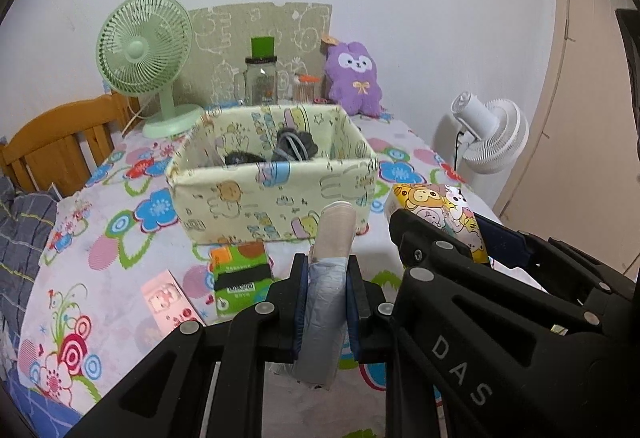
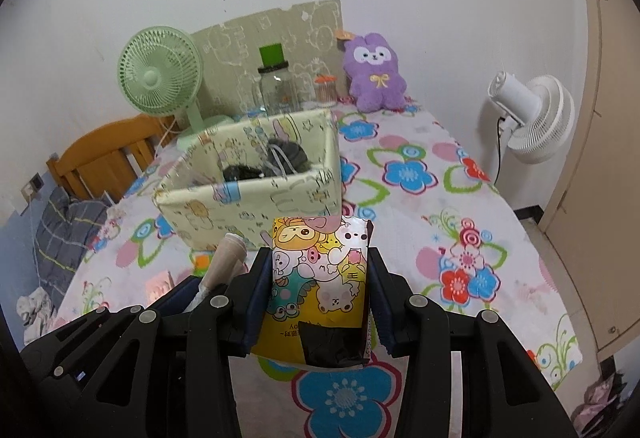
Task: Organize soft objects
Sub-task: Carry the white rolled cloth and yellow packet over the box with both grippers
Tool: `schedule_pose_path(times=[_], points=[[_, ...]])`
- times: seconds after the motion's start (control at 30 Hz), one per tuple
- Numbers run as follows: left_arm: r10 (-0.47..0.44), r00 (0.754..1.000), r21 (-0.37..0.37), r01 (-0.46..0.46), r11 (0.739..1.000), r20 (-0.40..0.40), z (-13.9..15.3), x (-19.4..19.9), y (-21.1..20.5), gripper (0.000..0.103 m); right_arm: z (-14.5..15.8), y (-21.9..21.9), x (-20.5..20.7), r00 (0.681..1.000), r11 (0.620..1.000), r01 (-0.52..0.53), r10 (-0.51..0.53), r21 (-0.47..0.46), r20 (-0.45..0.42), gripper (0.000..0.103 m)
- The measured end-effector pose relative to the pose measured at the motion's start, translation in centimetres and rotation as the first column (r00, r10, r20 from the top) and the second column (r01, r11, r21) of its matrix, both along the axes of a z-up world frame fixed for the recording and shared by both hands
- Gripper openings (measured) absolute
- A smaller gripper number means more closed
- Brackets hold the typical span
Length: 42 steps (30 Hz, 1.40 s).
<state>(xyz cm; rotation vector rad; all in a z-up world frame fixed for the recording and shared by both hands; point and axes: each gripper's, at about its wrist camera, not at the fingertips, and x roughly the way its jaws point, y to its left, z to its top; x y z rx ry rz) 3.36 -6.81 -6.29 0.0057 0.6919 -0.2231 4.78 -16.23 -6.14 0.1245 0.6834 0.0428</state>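
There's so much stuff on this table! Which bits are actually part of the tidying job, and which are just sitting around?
Part of the job:
- fabric bin
- plastic roll in the left gripper
- cartoon pack in the right gripper
- green pack
- pink pack

Just lying about:
- green fan
- white fan
- jar
- purple plush, possibly

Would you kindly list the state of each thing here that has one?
Left claw: shut on grey rolled plastic bag.
Right claw: shut on cartoon-printed yellow packet.
Pale yellow fabric box: open-topped, holding dark items.
Glass jar: lidded, upright.
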Motion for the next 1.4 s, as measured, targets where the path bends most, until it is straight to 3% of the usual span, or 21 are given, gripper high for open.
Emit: schedule_pose_path(times=[0.6,1.4], points=[[0.004,0.996,-0.009,-0.003,1.000,0.084,4.4,0.3,1.0,0.016,4.7,1.1,0.2,0.997,1.000,-0.009,0.009,0.004,0.078,0.049],[0.019,0.994,-0.008,-0.018,1.000,0.110,5.6,4.2,2.1,0.017,5.9,2.3,4.3,0.995,1.000,-0.029,0.028,0.012,0.092,0.049]])
